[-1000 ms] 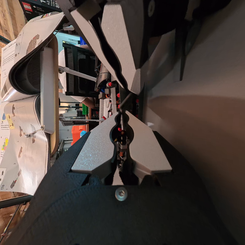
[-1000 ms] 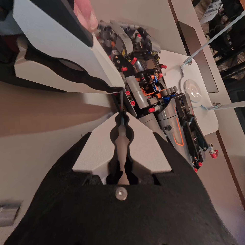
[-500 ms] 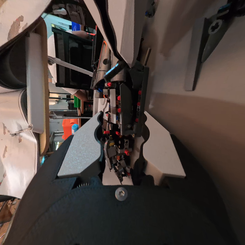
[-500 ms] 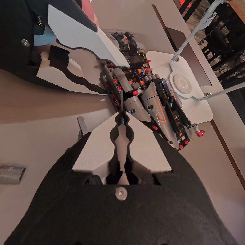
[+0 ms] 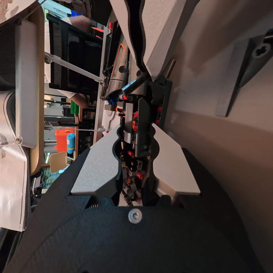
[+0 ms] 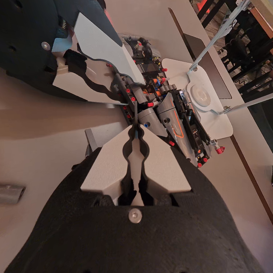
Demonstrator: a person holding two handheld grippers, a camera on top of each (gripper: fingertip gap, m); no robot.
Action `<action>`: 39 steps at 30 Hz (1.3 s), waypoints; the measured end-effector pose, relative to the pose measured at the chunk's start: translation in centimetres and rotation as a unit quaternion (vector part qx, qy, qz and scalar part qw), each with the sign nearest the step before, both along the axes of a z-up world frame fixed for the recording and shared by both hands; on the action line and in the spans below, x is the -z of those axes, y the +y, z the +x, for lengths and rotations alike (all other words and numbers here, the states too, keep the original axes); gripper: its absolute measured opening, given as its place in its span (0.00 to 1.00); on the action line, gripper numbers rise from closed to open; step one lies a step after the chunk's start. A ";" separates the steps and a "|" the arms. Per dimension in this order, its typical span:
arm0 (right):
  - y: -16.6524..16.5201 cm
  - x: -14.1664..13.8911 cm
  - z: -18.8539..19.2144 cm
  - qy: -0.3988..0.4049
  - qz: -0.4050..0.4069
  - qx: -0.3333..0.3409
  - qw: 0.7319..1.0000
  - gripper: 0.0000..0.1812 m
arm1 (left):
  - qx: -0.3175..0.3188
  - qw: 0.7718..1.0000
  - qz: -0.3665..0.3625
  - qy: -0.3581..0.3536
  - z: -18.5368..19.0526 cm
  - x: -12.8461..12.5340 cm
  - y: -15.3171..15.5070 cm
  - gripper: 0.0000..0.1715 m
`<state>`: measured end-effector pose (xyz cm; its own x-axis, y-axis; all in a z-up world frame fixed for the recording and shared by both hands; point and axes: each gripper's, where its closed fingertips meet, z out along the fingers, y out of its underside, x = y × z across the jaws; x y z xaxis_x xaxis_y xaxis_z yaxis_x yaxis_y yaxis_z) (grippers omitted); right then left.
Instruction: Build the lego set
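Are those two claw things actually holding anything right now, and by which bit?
The right gripper pinches a thin dark rod by its near end. The left gripper straddles the lego model; whether it grips is unclear.

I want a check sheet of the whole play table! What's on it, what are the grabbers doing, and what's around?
Surface: pale grey table, shadowed.
Job's things: grey, black and orange brick model lying on the table; thin dark axle; open instruction booklet.
Clutter: loose grey bricks; white stand base.
Grippers: left gripper open around the model; right gripper shut on the axle.
Cables: nothing seen.
Surroundings: orange case, black chairs, a person's arm.
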<state>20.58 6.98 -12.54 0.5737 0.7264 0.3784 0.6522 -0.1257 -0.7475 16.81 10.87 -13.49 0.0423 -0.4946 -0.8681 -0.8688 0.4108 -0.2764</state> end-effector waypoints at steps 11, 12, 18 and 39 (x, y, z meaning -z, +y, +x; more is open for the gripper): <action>0.1 0.3 -0.1 0.001 -0.005 -0.001 1.000 0.00 | -0.037 0.988 -0.100 -0.115 -1.7 -0.9 0.5 0.17; 0.1 0.3 -0.1 0.001 -0.006 -0.001 1.000 0.00 | -0.041 0.982 -0.124 -0.139 -1.9 -1.0 0.6 0.17; -0.1 0.0 -0.4 0.014 -0.005 -0.007 1.000 0.00 | -0.055 0.961 -0.184 -0.198 -3.0 -1.3 1.0 0.18; -3.2 -3.0 -5.1 -0.096 0.022 -0.076 0.992 0.00 | 0.107 0.980 -0.116 -0.122 -2.4 -5.2 -7.0 0.17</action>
<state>15.49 3.75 -9.52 0.3725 0.7795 0.5036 0.7924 0.0153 -0.6098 14.36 3.83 -8.29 0.1081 -0.6980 -0.7078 -0.6657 0.4780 -0.5730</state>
